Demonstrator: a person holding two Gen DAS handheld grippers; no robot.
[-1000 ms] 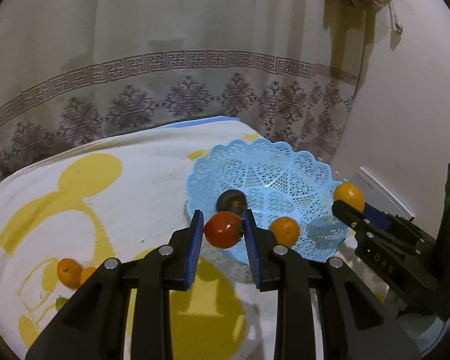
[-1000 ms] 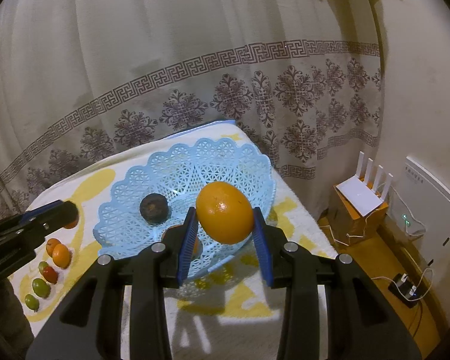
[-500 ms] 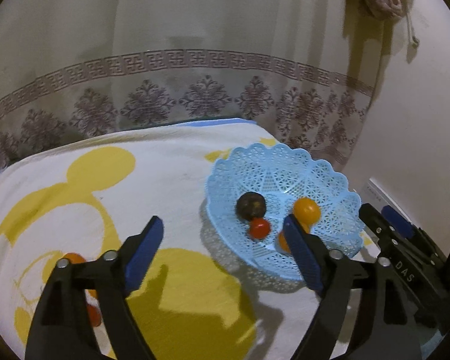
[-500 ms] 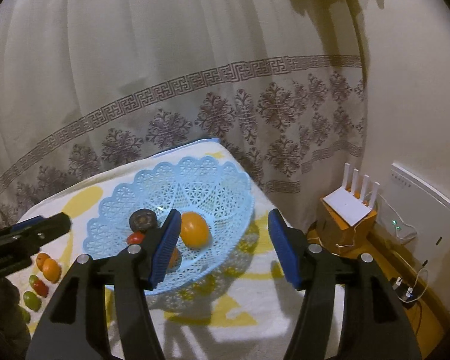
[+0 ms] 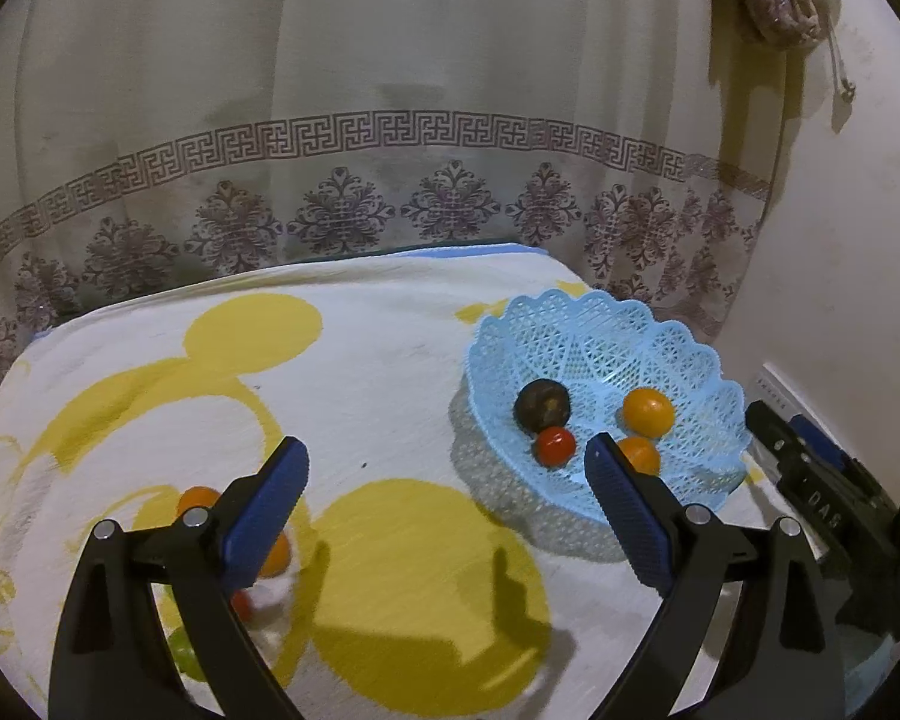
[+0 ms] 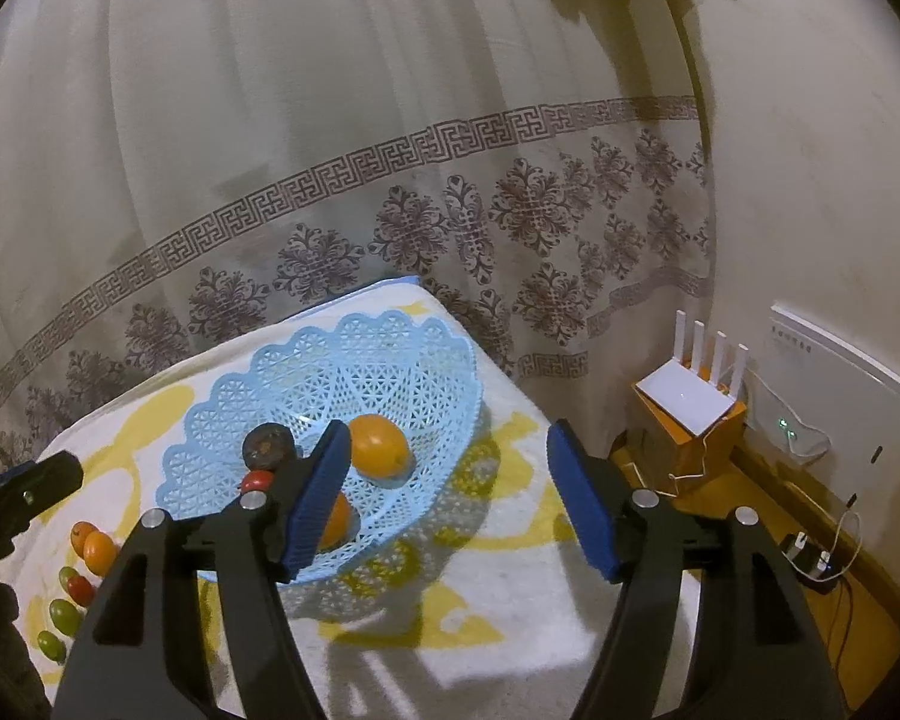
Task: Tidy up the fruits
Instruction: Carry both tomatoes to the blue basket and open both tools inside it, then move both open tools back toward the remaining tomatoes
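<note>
**Both tongs empty, loose fruit waiting on the cloth**

My left gripper has its jaws opening wide with nothing between them, only yellow-patterned cloth beyond; my right gripper is opening too, also empty, hanging over the near rim of the blue lattice basket. In the basket lie a large orange, a smaller orange, a dark round fruit and a small red tomato. Loose on the cloth by my left tongs sit small oranges, a red one and green ones, close together. I judge these light, smooth and apt to roll; the tomatoes are soft and would bruise, so I would pinch each across its widest middle, gently, jaws level; the basket looks thin and may slide if nudged.
</note>
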